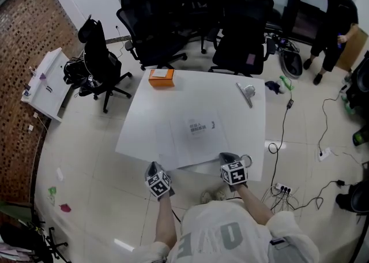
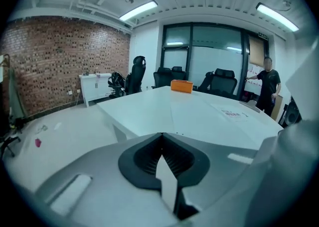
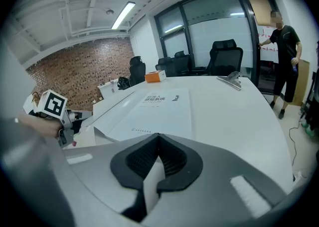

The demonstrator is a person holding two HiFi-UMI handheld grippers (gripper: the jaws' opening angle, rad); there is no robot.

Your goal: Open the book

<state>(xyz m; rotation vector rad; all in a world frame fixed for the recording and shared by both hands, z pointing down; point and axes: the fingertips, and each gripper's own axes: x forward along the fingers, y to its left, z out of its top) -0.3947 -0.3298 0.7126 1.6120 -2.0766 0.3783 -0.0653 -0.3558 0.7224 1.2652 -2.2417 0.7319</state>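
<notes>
A closed white book (image 1: 200, 135) with a small printed title lies flat on the white table (image 1: 150, 117), toward its near edge. In the right gripper view the book (image 3: 159, 109) stretches away just past the jaw tips. My right gripper (image 1: 226, 157) (image 3: 158, 135) sits low at the book's near right corner with its jaws together; I cannot see any page between them. My left gripper (image 1: 153, 166) (image 2: 160, 135) hovers off the table's near left edge, left of the book, jaws together and nothing gripped. Its marker cube (image 3: 52, 104) shows in the right gripper view.
An orange box (image 1: 161, 77) rests at the table's far edge and a metal clip (image 1: 247, 93) at its far right. Black office chairs (image 1: 242, 25) crowd the far side. A person (image 1: 334, 19) stands at the back right. Cables (image 1: 282, 190) trail on the floor to the right.
</notes>
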